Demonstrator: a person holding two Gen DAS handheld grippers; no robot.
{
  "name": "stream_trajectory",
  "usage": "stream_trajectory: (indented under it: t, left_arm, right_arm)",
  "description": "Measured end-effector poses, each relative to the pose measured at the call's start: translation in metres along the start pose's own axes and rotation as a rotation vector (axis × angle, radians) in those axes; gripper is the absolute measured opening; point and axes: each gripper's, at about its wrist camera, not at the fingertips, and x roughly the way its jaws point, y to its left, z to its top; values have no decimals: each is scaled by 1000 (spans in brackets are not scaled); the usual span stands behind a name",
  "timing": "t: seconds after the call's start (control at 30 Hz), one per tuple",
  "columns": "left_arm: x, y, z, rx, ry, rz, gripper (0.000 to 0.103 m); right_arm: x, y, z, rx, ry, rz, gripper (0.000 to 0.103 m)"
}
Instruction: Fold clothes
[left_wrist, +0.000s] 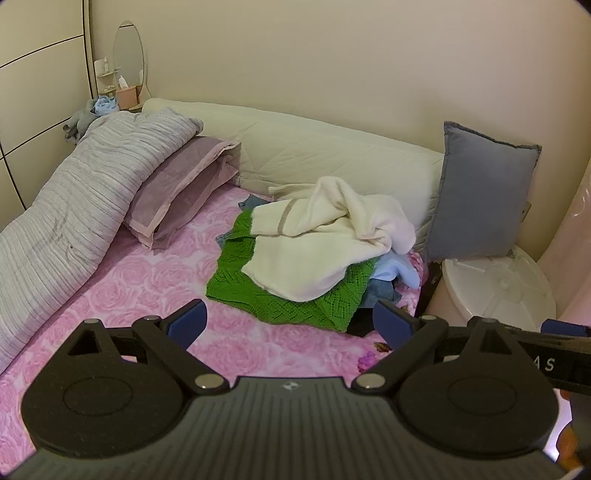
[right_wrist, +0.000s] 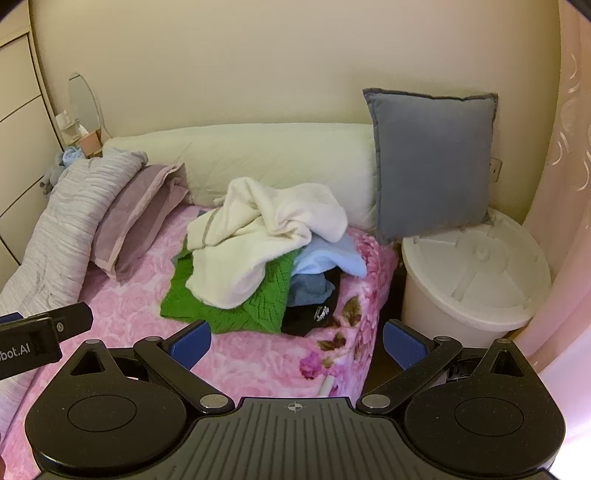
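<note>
A pile of clothes lies on the pink rose bedspread (left_wrist: 147, 280) near the bed's right edge. On top is a crumpled cream sweater (left_wrist: 325, 236) (right_wrist: 258, 236). Under it are a green knit garment (left_wrist: 295, 299) (right_wrist: 229, 299), a light blue piece (right_wrist: 332, 258), a denim-blue piece (right_wrist: 310, 288) and a black garment (right_wrist: 314, 314). My left gripper (left_wrist: 290, 325) is open and empty, short of the pile. My right gripper (right_wrist: 297, 341) is open and empty, short of the pile, over the bed's corner.
A striped grey duvet (left_wrist: 66, 206) and a mauve pillow (left_wrist: 177, 184) lie on the left. A cream headboard cushion (left_wrist: 314, 147) and a grey-blue pillow (left_wrist: 484, 192) stand behind the pile. A white round bin (right_wrist: 472, 280) stands right of the bed, beside a pink curtain (right_wrist: 565, 184).
</note>
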Motion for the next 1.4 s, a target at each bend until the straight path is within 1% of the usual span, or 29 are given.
stream_trajectory:
  t: [0.3, 0.53, 0.93, 1.4]
  left_arm:
    - [-3, 2, -2, -8, -10, -13, 95]
    - [-1, -3, -6, -3, 1, -10, 95]
    - [-3, 1, -12, -5, 5, -31, 95]
    - [-3, 4, -14, 7, 8, -35, 95]
  right_arm:
    - [-3, 3, 2, 2, -4, 18, 102]
    - [-5, 9, 1, -10, -16, -1, 102]
    - [-12, 10, 0, -10, -25, -3, 102]
    - [-17, 12, -1, -2, -32, -23, 102]
